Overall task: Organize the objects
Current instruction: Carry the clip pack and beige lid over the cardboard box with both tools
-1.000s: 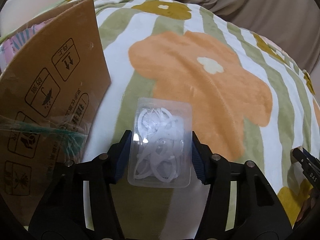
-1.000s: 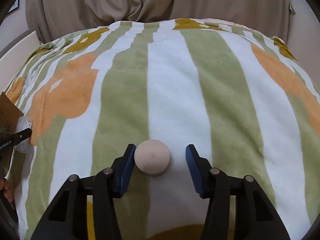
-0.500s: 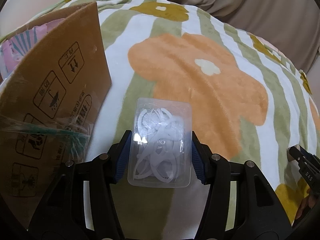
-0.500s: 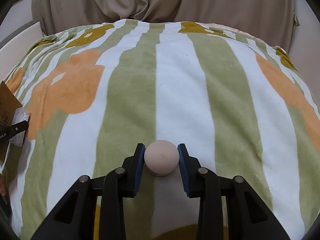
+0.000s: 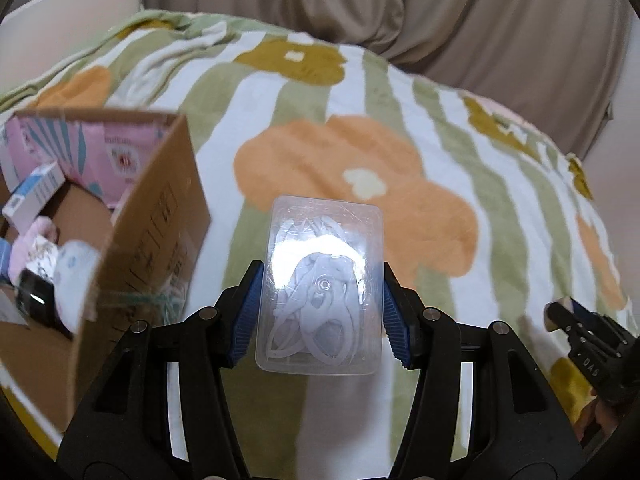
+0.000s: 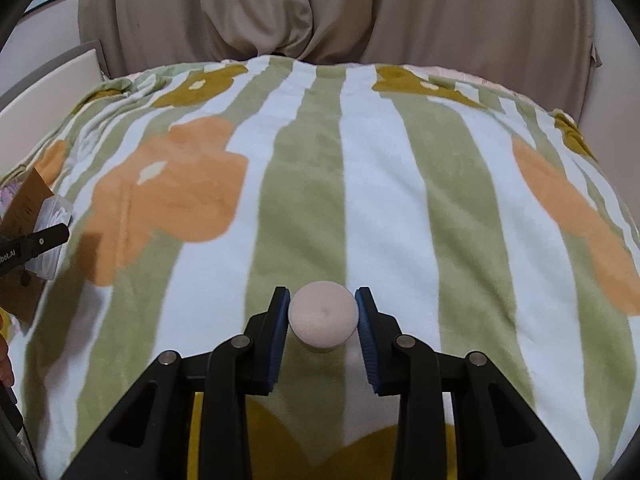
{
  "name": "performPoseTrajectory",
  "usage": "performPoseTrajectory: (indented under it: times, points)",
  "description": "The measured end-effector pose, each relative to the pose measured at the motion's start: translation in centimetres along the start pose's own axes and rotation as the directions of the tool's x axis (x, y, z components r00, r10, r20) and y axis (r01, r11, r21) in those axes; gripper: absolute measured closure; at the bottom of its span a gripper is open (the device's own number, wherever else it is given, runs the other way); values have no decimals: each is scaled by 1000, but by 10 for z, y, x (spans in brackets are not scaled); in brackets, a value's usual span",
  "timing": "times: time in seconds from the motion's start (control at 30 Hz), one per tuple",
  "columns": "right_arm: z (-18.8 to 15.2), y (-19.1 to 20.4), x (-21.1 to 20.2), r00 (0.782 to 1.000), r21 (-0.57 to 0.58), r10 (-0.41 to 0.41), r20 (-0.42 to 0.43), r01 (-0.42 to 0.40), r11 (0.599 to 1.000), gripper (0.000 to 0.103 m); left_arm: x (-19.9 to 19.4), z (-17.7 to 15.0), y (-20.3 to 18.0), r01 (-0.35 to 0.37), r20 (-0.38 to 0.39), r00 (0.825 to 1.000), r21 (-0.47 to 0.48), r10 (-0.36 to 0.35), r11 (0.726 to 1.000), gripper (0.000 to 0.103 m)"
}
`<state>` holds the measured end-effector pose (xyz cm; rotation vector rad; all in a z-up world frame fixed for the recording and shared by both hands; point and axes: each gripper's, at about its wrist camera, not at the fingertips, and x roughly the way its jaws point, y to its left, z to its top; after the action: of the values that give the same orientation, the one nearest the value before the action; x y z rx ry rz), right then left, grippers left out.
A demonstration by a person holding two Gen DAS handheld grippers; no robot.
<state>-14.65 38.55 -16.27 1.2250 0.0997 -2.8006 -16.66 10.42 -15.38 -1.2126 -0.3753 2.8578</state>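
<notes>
My left gripper [image 5: 322,312] is shut on a clear plastic case [image 5: 322,292] of white clips and holds it above the blanket, just right of an open cardboard box [image 5: 148,248]. My right gripper [image 6: 323,324] is shut on a round cream-coloured cap [image 6: 323,312] of a small jar, lifted off the blanket. The clear case also shows at the far left of the right wrist view [image 6: 50,220], and the right gripper shows at the right edge of the left wrist view [image 5: 584,340].
The box holds a pink packet [image 5: 108,152], a blue-and-white carton [image 5: 34,192], soft pink and white items [image 5: 60,260] and a black object [image 5: 34,300]. A green, white and orange flowered blanket [image 6: 384,184] covers the surface. Beige curtains [image 6: 320,12] hang behind.
My left gripper has risen with the clear case, so the box's inside now shows. My right gripper has closed on the cream cap and lifted it.
</notes>
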Motion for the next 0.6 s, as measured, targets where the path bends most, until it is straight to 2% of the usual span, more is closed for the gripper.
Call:
performPoseTrajectory:
  times: [0.23, 0.6]
  points:
    - [17, 16, -36, 999, -26, 7, 53, -6, 1000, 72, -42, 22, -2, 46, 59, 997, 23, -47, 999, 51]
    - [47, 60, -80, 991, -45, 53, 124, -48, 998, 72, -111, 58, 22, 54, 154, 986, 80, -66, 995, 51]
